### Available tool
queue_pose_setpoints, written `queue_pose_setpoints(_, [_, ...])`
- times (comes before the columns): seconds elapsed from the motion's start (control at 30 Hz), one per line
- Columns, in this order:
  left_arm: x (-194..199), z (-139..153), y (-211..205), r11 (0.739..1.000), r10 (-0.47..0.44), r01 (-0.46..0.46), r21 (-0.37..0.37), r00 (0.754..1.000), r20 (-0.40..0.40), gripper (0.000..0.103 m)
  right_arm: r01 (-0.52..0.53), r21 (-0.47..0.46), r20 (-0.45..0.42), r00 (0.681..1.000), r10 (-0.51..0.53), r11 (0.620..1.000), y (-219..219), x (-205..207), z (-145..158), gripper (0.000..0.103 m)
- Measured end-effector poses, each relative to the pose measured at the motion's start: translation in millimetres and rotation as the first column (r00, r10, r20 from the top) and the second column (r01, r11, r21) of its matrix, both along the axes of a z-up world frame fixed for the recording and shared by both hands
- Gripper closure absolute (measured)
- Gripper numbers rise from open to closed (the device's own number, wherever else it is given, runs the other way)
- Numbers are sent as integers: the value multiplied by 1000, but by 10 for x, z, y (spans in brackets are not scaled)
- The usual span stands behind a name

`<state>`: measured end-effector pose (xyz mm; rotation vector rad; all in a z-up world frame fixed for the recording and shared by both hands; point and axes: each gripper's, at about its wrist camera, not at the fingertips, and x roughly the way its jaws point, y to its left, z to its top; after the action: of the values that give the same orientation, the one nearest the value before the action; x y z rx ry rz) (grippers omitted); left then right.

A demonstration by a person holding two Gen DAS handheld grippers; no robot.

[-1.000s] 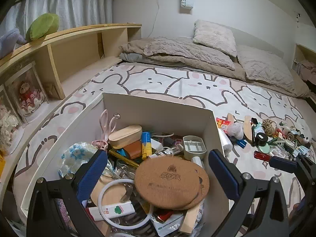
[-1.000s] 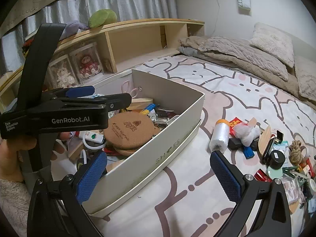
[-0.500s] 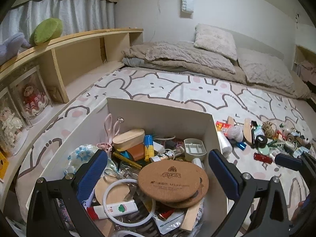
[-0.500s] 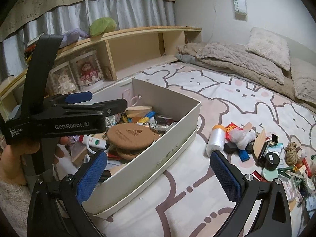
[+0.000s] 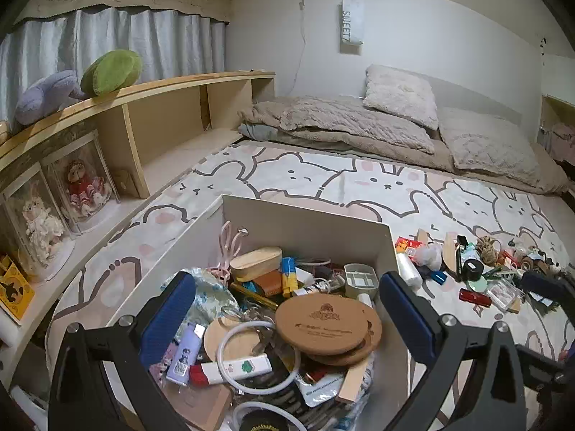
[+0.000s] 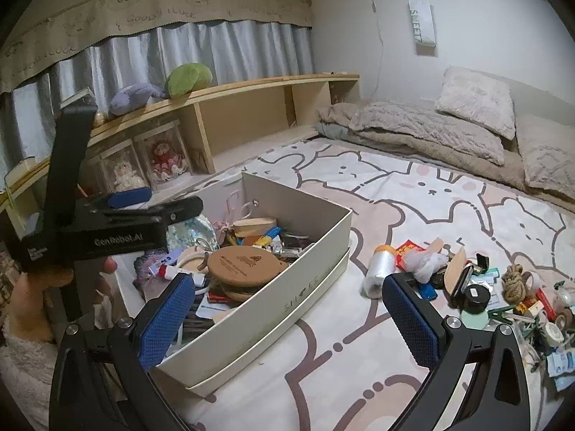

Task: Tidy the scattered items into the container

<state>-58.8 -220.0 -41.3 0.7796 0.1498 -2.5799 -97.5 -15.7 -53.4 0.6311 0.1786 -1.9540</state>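
Though crammed, box (image 6: 309,287) lengthwise toward shelf (image 6: 251,86)

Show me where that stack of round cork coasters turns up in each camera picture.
Left wrist view: the cork coasters lie low in the middle, between the left tool's blue fingers.
Right wrist view: they sit left of the middle, inside the box.
Shared landmark: the white box that holds them.

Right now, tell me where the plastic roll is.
In the right wrist view the plastic roll lies on the bedspread right of the box, at the left edge of the scattered pile, beside the red packet.
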Motion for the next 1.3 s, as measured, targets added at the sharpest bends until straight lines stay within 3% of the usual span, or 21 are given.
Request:
queue_pose_setpoints(0.8, [573, 403, 470, 998, -3, 1, -64, 999, -37, 0, 37, -91, -41, 998, -41, 995, 513, 376, 389, 0])
queue_pose_setpoints(1.3, [1045, 379, 804, 995, -61, 61, -76, 998, -6, 0, 63, -102, -61, 996, -70, 993, 759, 653, 488, 0])
